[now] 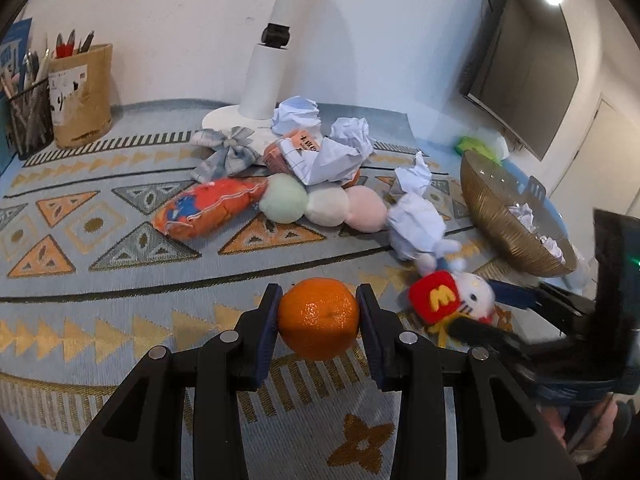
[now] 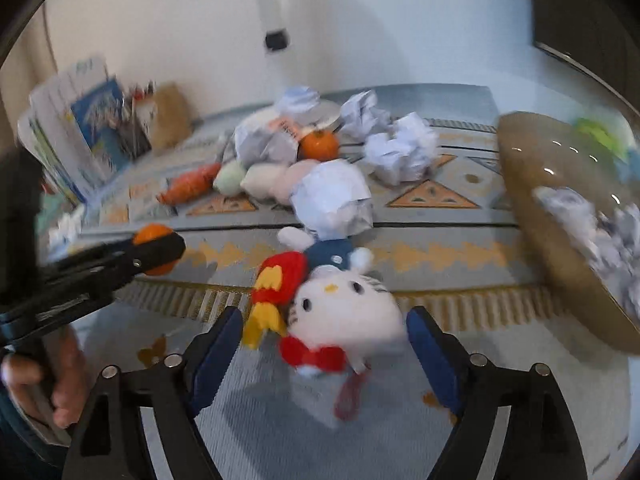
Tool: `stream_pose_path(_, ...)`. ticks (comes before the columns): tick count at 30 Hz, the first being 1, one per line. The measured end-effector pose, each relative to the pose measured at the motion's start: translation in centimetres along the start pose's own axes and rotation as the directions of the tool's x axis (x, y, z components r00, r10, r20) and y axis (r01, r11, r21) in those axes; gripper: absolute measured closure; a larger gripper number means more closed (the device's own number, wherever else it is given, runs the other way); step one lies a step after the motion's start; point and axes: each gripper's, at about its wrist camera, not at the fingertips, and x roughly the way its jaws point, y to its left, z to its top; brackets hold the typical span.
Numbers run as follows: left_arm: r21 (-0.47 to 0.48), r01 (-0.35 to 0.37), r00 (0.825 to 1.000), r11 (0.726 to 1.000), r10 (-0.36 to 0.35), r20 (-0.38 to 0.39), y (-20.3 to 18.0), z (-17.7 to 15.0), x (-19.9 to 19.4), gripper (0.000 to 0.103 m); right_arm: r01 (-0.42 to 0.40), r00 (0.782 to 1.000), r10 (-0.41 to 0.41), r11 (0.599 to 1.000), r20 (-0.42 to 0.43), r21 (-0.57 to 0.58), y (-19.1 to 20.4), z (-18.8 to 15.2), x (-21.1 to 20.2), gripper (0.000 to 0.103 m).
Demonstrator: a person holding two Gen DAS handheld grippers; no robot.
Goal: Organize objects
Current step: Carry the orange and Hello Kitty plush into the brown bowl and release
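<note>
The left tool (image 1: 319,320) pinches an orange (image 1: 319,318) between its blue pads, clear of the patterned cloth on the bench (image 1: 120,280). The grip sits across the fruit's widest part, which looks sound; the carry should be done steadily, since the skin is smooth and round and could roll out if the tool tilts hard. It points downward at a moderate slope over the near edge of the bench.

The right tool (image 2: 326,344) is spread, with a white cat plush (image 2: 344,316) lying between its fingers and neither pad pressing on it. That view is blurred, so whether a pad brushes the toy I cannot tell. To take it well, I judge the tool should close on the plush's head rather than on the red bow or the loose red cord, which would slip. It slopes down more steeply, and a hand (image 2: 52,376) holding the left tool shows at the left of that view.

Just beyond the plush lies a paper ball (image 2: 332,200), then a row of pastel soft balls (image 1: 324,208) and a plush carrot (image 1: 208,208). To the right stands a tilted gold bowl (image 1: 508,232) already holding crumpled paper. Farthest back, a second orange (image 2: 319,145) sits among more paper by a white lamp base (image 1: 228,120).
</note>
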Motion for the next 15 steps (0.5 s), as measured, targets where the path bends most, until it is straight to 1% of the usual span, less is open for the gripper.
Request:
stream_pose_path(2, 0.017, -0.012, 1.000, 1.000, 0.012, 0.000, -0.3, -0.1, 0.0, 0.068, -0.020, 1.000, 0.019, 1.000, 0.024, 0.022, -0.1, -0.3, -0.5, 0.043)
stream_pose_path(3, 0.027, -0.017, 1.000, 0.999, 0.017, 0.003, -0.5, -0.2, 0.0, 0.068, -0.054, 0.998, 0.052, 0.997, 0.043, 0.046, -0.3, -0.7, -1.2, 0.043)
stream_pose_path(4, 0.038, -0.020, 1.000, 0.999, 0.020, 0.008, -0.7, -0.3, -0.1, 0.068, -0.070, 0.996, 0.067, 0.996, 0.058, 0.060, -0.5, -1.1, -1.8, 0.044)
stream_pose_path(6, 0.055, -0.031, 0.999, 0.998, 0.030, 0.015, -1.2, -0.4, -0.3, 0.068, -0.095, 0.991, 0.085, 0.990, 0.099, 0.101, -1.2, -1.9, -3.8, 0.044)
stream_pose_path(8, 0.064, -0.037, 0.999, 0.997, 0.036, 0.014, -1.9, -0.3, -0.5, 0.068, -0.115, 0.986, 0.096, 0.984, 0.137, 0.136, -2.3, -1.8, -6.1, 0.044)
stream_pose_path(9, 0.053, -0.004, 1.000, 0.999, 0.004, 0.010, -2.5, 0.0, -0.9, 0.068, -0.113, 0.984, 0.090, 0.983, 0.156, 0.146, -2.7, -1.6, -7.2, 0.044)
stream_pose_path(10, 0.049, 0.047, 0.999, 0.998, -0.047, 0.015, -3.5, 0.5, -1.4, 0.068, -0.108, 0.979, 0.075, 0.981, 0.192, 0.164, -3.8, -1.2, -8.8, 0.044)
stream_pose_path(11, 0.055, 0.082, 0.996, 0.995, -0.083, 0.025, -4.5, 1.0, -1.9, 0.068, -0.101, 0.973, 0.059, 0.978, 0.225, 0.182, -4.6, -0.7, -10.3, 0.044)
stream_pose_path(13, 0.108, 0.140, 0.988, 0.984, -0.146, 0.052, -8.0, 3.1, -3.0, 0.068, -0.077, 0.952, -0.004, 0.965, 0.307, 0.251, -7.3, 0.5, -13.9, 0.043)
stream_pose_path(14, 0.135, 0.160, 0.984, 0.978, -0.169, 0.057, -9.5, 4.0, -3.1, 0.068, -0.061, 0.938, -0.049, 0.952, 0.344, 0.300, -9.0, 1.1, -15.6, 0.043)
stream_pose_path(15, 0.168, 0.186, 0.978, 0.968, -0.198, 0.060, -11.5, 5.3, -3.0, 0.068, -0.047, 0.928, -0.086, 0.939, 0.364, 0.341, -10.4, 1.5, -16.7, 0.042)
